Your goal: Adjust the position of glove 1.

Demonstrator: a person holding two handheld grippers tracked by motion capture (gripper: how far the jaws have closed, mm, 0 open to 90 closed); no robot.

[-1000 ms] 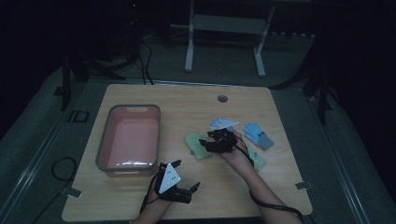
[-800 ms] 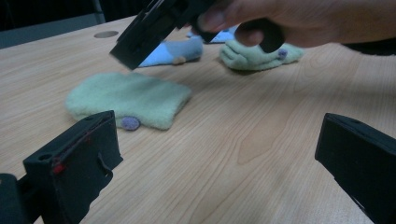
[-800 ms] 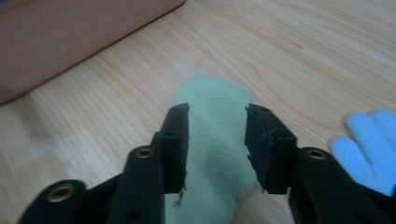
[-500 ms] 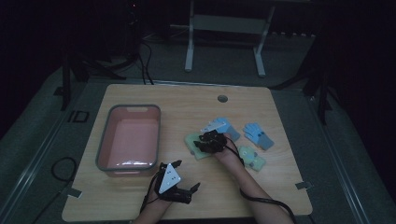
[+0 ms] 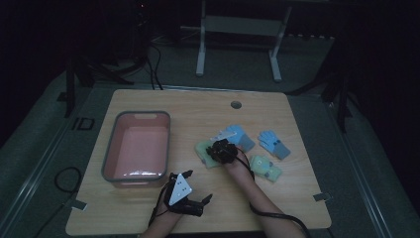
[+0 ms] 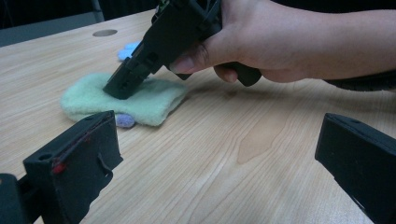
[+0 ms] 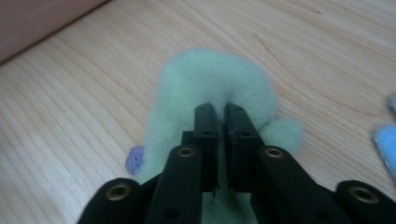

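- Pinching step in hand, by judgement: right gripper (image 5: pixel 221 150) down on green glove (image 7: pixel 215 88), jaws drawn nearly together with a fold of fleece nipped between the tips, glove lying flat on table (image 5: pixel 208 111).
- Green glove resting mid-table, just right of pink bin (image 5: pixel 110 153); small purple tip (image 6: pixel 124 121) peeking from under its near edge.
- Left gripper (image 5: pixel 197 201) parked near the front edge, jaws spread wide, holding nothing, well apart from the glove.
- Two blue gloves (image 5: pixel 236 135) (image 5: pixel 274 144) and a second green glove (image 5: pixel 266 167) lying to the right.
- Next move, likely: lift straight up with the pinch kept firm, then across to the bin; thin bite on soft fleece, so risk of slipping.
- Writing: "ID" mark (image 5: pixel 82 123) beside the table's left edge; no brand or label legible on gloves or bin.
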